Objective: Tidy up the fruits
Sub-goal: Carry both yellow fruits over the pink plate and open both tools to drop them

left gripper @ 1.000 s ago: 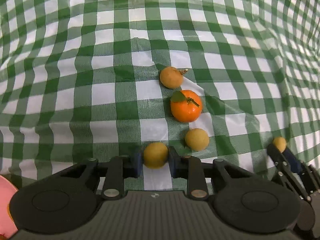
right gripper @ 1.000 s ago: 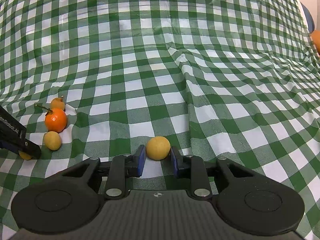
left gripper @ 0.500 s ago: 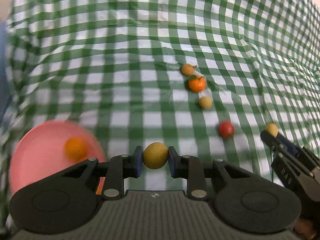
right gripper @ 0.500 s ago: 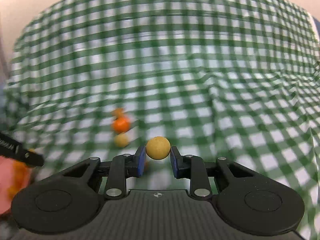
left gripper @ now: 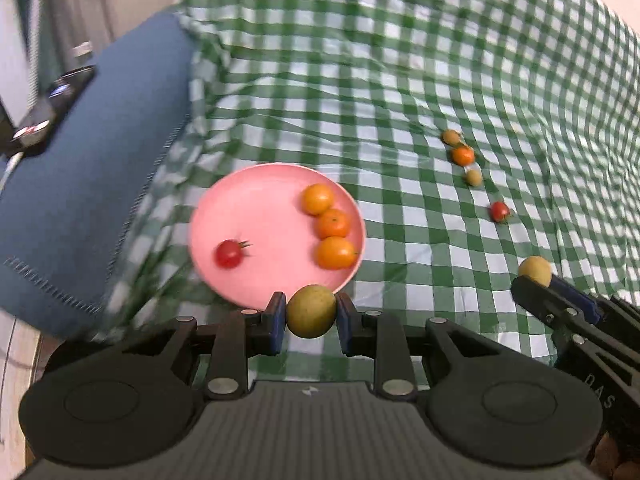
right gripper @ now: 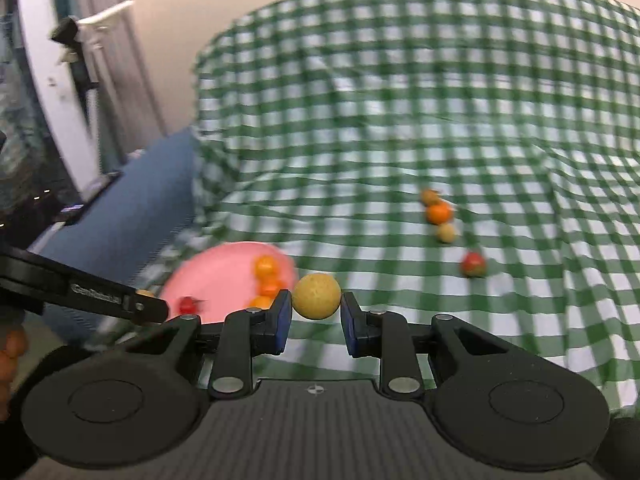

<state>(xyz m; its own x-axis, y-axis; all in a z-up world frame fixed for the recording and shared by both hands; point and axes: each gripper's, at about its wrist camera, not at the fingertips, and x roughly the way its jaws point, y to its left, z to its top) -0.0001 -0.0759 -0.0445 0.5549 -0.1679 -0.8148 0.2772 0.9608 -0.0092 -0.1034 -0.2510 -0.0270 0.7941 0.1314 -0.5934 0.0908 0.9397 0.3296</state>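
Left gripper (left gripper: 311,312) pinching a yellow fruit (left gripper: 311,311) right at the pink plate's (left gripper: 256,200) near rim; right gripper (right gripper: 316,297) clamped on a second yellow fruit (right gripper: 316,296) beside it; best to lower over bare plate, clear of the oranges (left gripper: 332,227), and release gently.

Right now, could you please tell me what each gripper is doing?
Left gripper: closed on a yellow-green fruit.
Right gripper: closed on a yellow fruit.

"DAS" is printed on the right gripper (left gripper: 536,280).
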